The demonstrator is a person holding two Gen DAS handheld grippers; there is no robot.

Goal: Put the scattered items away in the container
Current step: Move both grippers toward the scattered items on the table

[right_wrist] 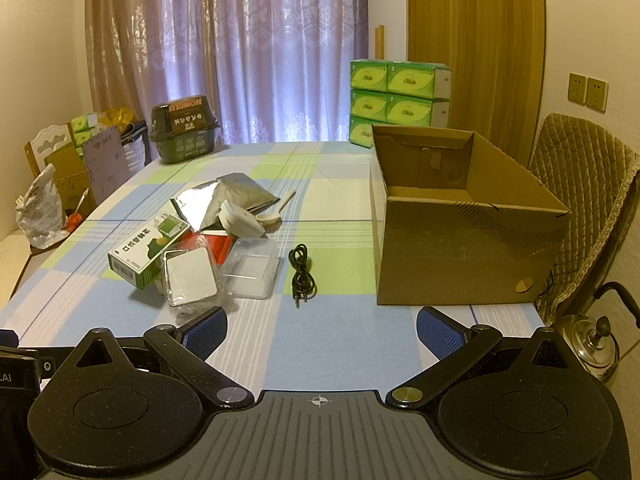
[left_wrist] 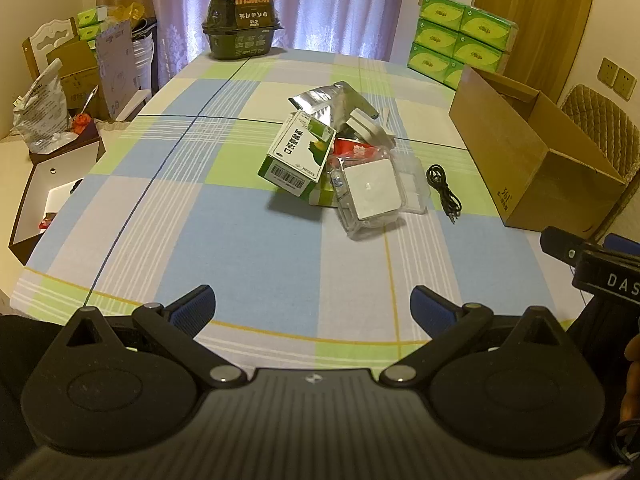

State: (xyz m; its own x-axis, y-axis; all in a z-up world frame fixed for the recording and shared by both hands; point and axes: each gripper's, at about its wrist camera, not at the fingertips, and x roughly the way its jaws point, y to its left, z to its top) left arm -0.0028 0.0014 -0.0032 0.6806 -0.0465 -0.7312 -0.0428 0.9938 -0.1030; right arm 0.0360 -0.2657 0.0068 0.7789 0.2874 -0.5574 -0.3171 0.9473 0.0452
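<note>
Checked cloth covers the desk point(right_wrist: 320, 352), where the clutter point(right_wrist: 200, 248) lies heaped left of the empty cardboard box point(right_wrist: 460, 256). Left claw point(left_wrist: 312, 308) and right claw point(right_wrist: 320, 328) hover open, empty, ready to start.

Matt cardboard box point(right_wrist: 452, 264), shiny foil pouch point(right_wrist: 224, 200), woven checked tablecloth point(right_wrist: 320, 344)

On the table point(right_wrist: 320, 344), the cable point(right_wrist: 302, 272) lies between the item pile point(right_wrist: 200, 248) and the cardboard box point(right_wrist: 460, 256).
</note>
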